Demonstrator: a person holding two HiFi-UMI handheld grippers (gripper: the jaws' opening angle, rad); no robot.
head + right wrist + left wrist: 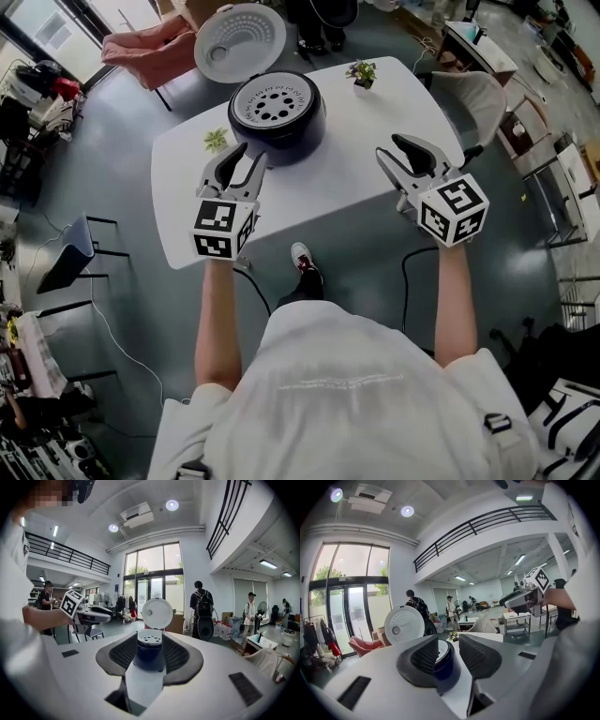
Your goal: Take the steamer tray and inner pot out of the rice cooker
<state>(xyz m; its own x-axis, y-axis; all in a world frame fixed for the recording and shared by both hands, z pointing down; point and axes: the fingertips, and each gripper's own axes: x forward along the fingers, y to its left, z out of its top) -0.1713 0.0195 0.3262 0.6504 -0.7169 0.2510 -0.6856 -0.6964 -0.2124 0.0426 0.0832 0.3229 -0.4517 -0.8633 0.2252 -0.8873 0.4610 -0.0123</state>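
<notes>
white table (375, 150) | rice cooker (306, 133) | far plant (361, 72) | near plant (216, 140)

grey floor (112, 122), white table (375, 141), tall windows (152, 573), ceiling lights (172, 504).

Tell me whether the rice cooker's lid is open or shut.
Open. The white lid stands tipped back behind the dark rice cooker, and the perforated steamer tray shows uncovered in its mouth.

The person wears a white short-sleeved shirt (347, 384), dark buckled straps (497, 424) at the shoulders, and a white shoe (300, 255) with red trim. The left gripper (248, 155) and right gripper (392, 150) are white, each with black ribbed pads (423, 660) and a cube (223, 230) of black-and-white square markers.
</notes>
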